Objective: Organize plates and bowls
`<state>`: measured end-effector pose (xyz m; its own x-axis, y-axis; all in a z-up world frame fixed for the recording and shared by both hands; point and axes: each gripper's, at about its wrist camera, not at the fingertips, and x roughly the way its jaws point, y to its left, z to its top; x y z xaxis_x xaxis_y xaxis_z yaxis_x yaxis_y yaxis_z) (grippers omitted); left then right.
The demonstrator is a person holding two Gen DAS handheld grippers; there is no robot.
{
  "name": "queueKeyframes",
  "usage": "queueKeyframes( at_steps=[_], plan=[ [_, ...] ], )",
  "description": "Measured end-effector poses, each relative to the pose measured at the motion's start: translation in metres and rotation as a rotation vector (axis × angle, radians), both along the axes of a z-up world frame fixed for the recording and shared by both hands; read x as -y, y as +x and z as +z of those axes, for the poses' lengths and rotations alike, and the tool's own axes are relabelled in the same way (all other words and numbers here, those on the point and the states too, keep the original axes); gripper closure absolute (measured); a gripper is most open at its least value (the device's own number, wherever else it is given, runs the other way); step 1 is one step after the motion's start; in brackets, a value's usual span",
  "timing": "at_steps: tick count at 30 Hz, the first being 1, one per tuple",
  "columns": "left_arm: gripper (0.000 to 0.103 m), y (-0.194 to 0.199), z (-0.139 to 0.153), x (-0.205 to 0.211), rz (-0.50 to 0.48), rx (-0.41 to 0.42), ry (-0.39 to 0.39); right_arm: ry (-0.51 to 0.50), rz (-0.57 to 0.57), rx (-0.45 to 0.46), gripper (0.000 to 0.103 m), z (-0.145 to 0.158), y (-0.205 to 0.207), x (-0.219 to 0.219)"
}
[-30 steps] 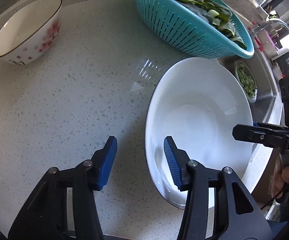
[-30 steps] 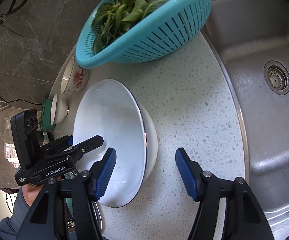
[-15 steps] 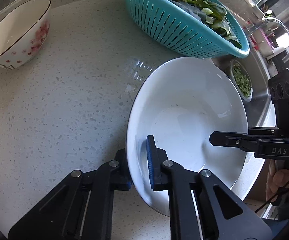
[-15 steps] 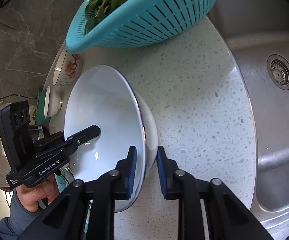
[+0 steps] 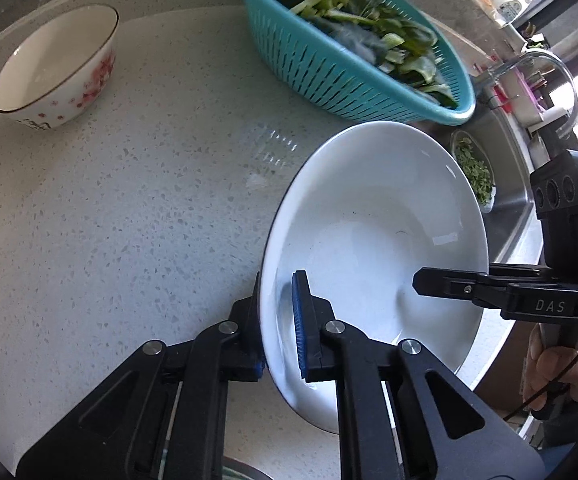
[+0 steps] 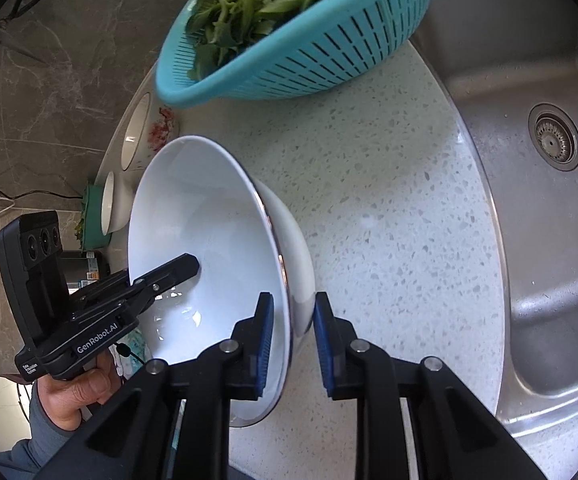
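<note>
Surface: pale speckled stone surface (image 5: 137,200), running up to the sink on one side.
Sink: brushed stainless steel sink (image 6: 529,240) with a round drain, just beside the surface's curved edge.
Colander: turquoise slotted plastic colander (image 5: 329,68) full of leafy greens, standing on the surface behind the dish.
Dish: large, deep white ceramic dish (image 5: 373,240), tilted, with its rim held at two opposite sides; whether its base touches the surface is hard to tell from these views.
Left tool: black left tool with blue pads (image 5: 279,320), clamped on the near rim of the dish, one pad inside and one outside.
Right tool: black right tool with blue pads (image 6: 293,336), clamped on the opposite rim, pads pressing the inner and outer wall.
Small bowl: small white bowl with red blossom print and a dark rim (image 5: 57,68), well apart from the dish at the far edge of the surface.
</note>
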<state>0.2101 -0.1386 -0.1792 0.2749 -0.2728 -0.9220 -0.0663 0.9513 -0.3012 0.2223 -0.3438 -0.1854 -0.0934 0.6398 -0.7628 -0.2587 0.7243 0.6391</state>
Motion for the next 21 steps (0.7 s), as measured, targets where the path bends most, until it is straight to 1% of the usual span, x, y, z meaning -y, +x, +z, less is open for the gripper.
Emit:
queueKeyframes(
  at_steps=[3,7,11,13,17,21],
  plan=[
    [0.094,-0.013,0.010,0.006,-0.004,0.008,-0.011,0.010,0.003,0.000,0.079,0.008,-0.010,0.008],
    [0.094,-0.033,0.012,0.019,-0.019,-0.003,-0.019,0.010,-0.008,0.000,0.079,0.011,-0.025,0.021],
    [0.094,-0.051,-0.002,0.035,-0.031,-0.044,-0.026,0.004,-0.011,-0.018,0.079,0.007,-0.039,0.033],
    [0.094,-0.059,-0.010,0.043,-0.038,-0.066,-0.024,-0.009,-0.010,-0.030,0.079,-0.001,-0.044,0.037],
    [0.094,-0.068,-0.019,0.054,-0.043,-0.085,-0.008,-0.017,-0.015,-0.053,0.079,-0.015,-0.050,0.044],
    [0.094,-0.070,-0.026,0.063,-0.037,-0.093,0.006,-0.022,-0.002,-0.056,0.079,-0.023,-0.053,0.043]
  ],
)
